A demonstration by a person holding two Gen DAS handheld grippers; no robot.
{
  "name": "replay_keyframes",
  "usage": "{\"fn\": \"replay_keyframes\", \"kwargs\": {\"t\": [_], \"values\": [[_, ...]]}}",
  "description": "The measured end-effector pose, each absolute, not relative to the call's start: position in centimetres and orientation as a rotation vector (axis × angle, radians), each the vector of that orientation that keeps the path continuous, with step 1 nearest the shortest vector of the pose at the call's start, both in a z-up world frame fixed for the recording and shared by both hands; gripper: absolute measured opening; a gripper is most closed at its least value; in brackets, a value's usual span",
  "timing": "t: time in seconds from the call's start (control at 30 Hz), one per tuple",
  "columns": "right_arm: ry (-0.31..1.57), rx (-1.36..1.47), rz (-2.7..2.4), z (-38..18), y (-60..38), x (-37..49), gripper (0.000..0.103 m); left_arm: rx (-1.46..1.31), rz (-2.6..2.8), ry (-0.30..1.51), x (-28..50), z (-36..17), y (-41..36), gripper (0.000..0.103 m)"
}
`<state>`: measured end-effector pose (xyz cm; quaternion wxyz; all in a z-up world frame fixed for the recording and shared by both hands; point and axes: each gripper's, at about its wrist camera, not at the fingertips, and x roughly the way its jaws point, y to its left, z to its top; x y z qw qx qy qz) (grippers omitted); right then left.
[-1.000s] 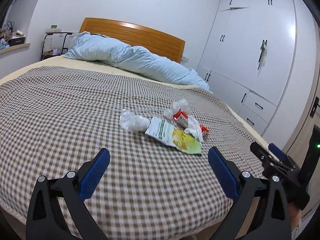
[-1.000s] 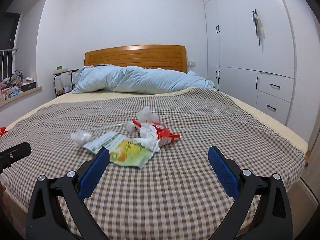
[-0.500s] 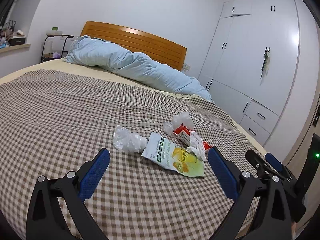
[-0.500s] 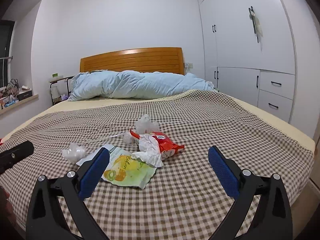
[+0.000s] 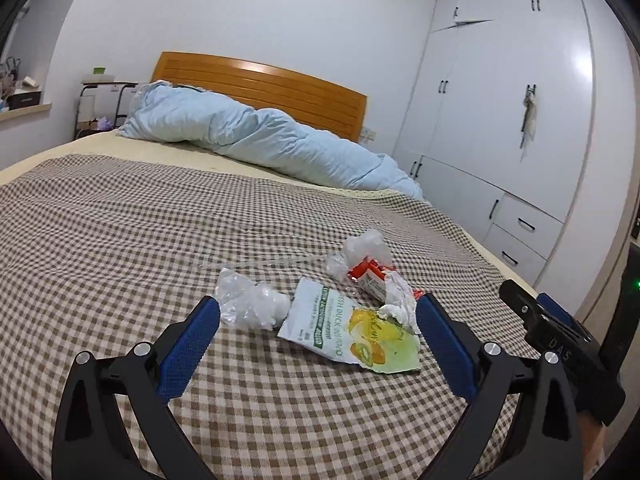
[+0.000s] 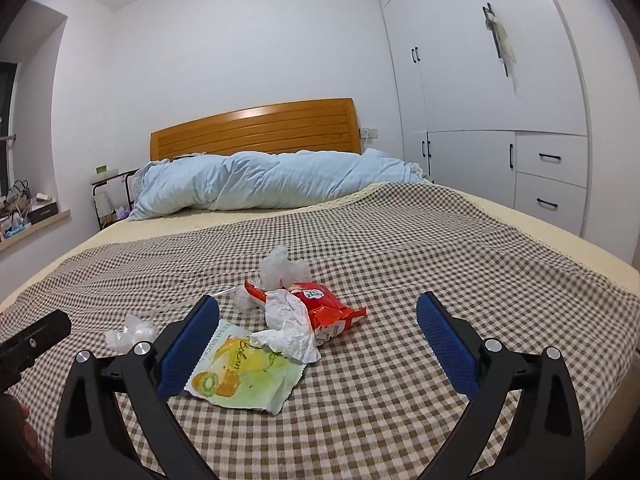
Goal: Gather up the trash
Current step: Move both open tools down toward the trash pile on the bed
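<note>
A bedroom is shown in the left wrist view: a bed covered by a brown-and-white checked blanket (image 5: 120,240) fills the frame, with a rumpled pale blue duvet (image 5: 256,140) and an orange wooden headboard (image 5: 260,84) in the upper middle, and white wardrobe doors (image 5: 500,120) at right. The trash is seen at centre: a crumpled clear plastic bag (image 5: 250,306), just right of it a flat green-and-white fruit snack pouch (image 5: 352,332), and behind that a red snack wrapper (image 5: 370,276) with a crumpled white tissue (image 5: 400,300) against it. The left gripper (image 5: 318,326) is held spread wide above the blanket, its blue pads on either side of the pile, nothing pinched. The other tool is glimpsed at lower right.

In the right wrist view the same bed is faced. The pouch (image 6: 244,376) lies at lower centre, partly behind the left blue pad; the tissue (image 6: 290,330) is draped over the red wrapper (image 6: 328,312); the clear bag (image 6: 130,332) sits at left. The right gripper (image 6: 318,328) is likewise spread, empty.
</note>
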<state>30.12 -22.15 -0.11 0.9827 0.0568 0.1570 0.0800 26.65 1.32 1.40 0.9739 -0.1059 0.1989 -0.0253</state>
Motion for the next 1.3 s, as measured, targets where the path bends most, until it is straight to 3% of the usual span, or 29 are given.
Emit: {"fn": "replay_keyframes", "kwargs": {"t": [0.77,1.3], "values": [[0.350,0.052,0.153,-1.5,-20.9,33.7,0.095,-0.272,-0.037,0.403,30.5,0.0,4.3,0.095],[0.692,-0.111,0.268,-5.7,-15.3,38.2,0.095,-0.312,0.001,0.461,33.7,-1.2,5.7,0.095]]}}
